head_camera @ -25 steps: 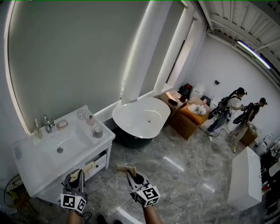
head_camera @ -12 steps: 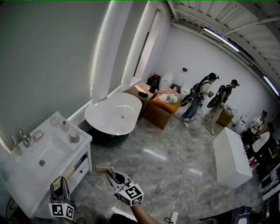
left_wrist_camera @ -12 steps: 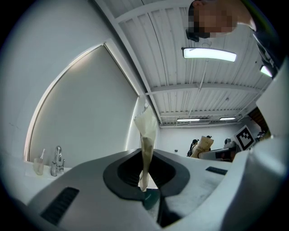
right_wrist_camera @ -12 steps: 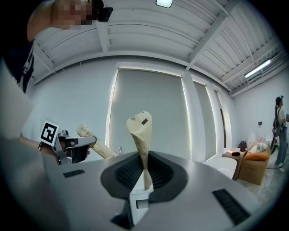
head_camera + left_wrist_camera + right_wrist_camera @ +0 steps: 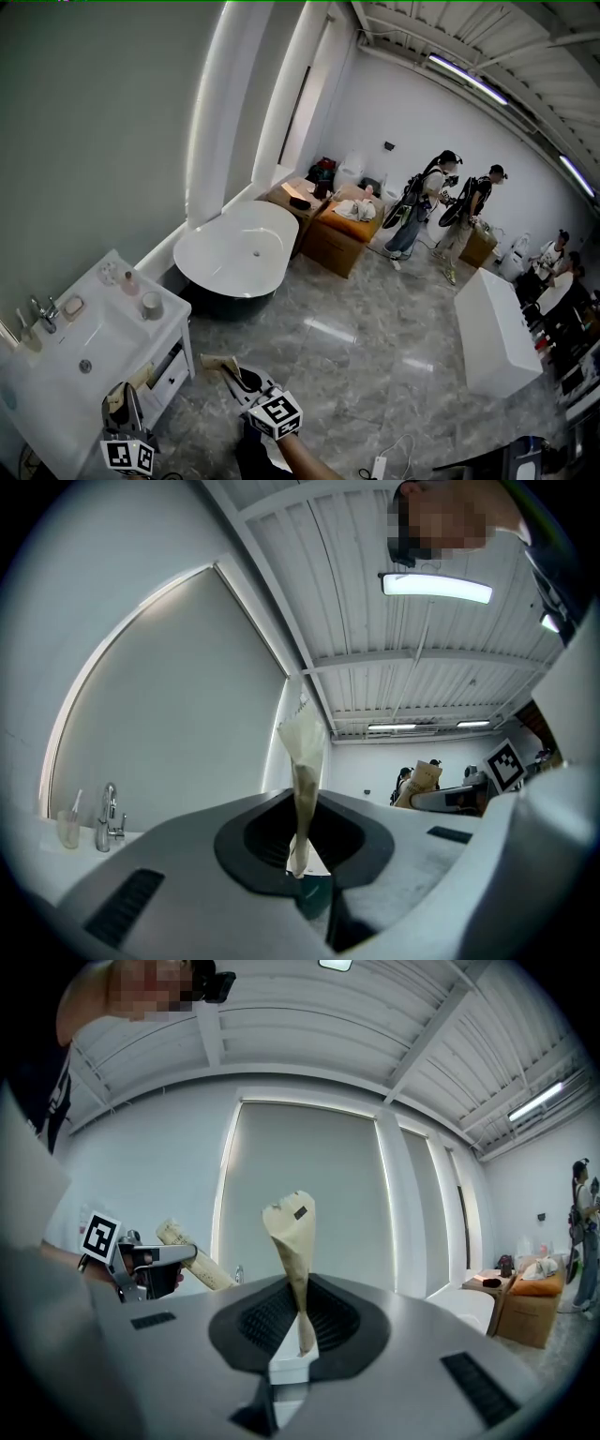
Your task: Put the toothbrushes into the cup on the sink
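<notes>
Nearest, the left tool is clamped on the narrow end of the left toothbrush, which is wrapped in paper. The right tool is shut the same way on the right toothbrush. Both brushes are judged light, with a stiff core under a soft, crumpling sleeve (paper may slide on the handle). The grip is best kept low, on the handle end. Each long axis is seen running straight out along its tool's jaws, wide wrapper end outermost. In the head view the right brush points left and far, toward the sink, and the left one is tipped up beside the counter's near corner. Farther off, the cup stands upright at the counter's right edge, well apart from both brushes. Nothing is placed in it yet.
</notes>
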